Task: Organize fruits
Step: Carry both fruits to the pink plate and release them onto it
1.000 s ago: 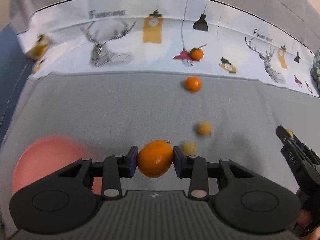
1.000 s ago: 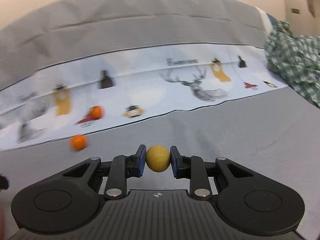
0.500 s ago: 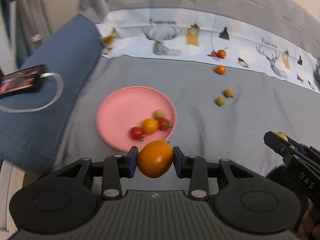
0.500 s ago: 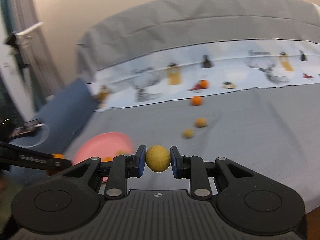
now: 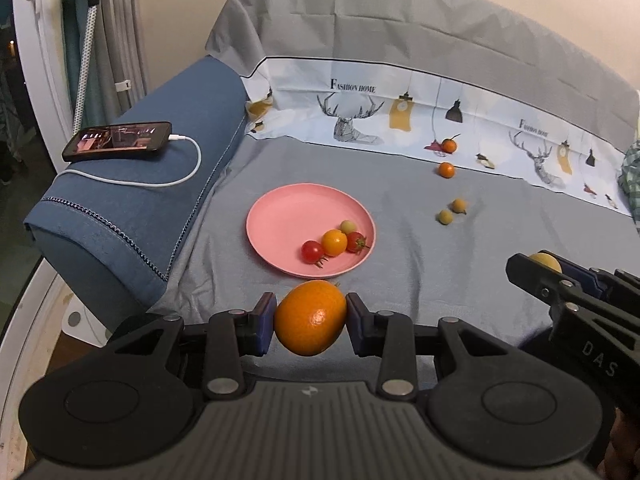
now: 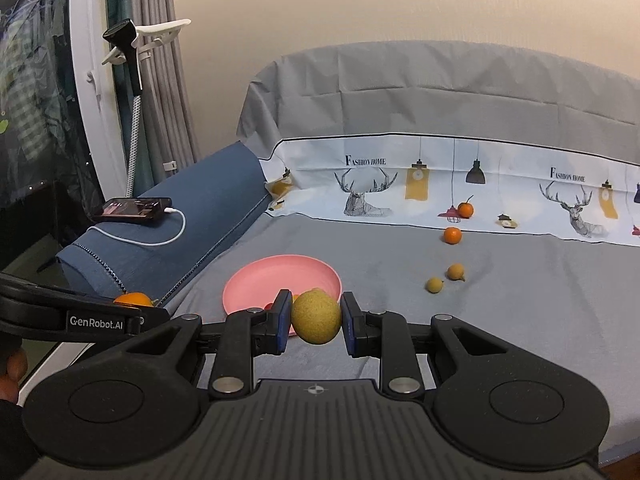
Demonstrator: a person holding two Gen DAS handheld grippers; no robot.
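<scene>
My left gripper is shut on an orange mandarin, held just short of the near rim of a pink plate on the grey bed sheet. The plate holds two red cherry tomatoes, an orange tomato and a small greenish fruit. My right gripper is shut on a round yellow-green fruit, with the pink plate partly hidden behind it. Farther right on the sheet lie two small yellowish fruits and two small mandarins.
A blue folded cushion borders the plate's left side, with a phone and its white cable on top. A printed pillowcase and grey headboard cover stand at the back. Checked cloth sits at the far right. The bed edge is near.
Both grippers drew back and up from the loose fruits and swung left, each keeping its fruit. The pink plate, the blue cushion and the phone have come into view.
</scene>
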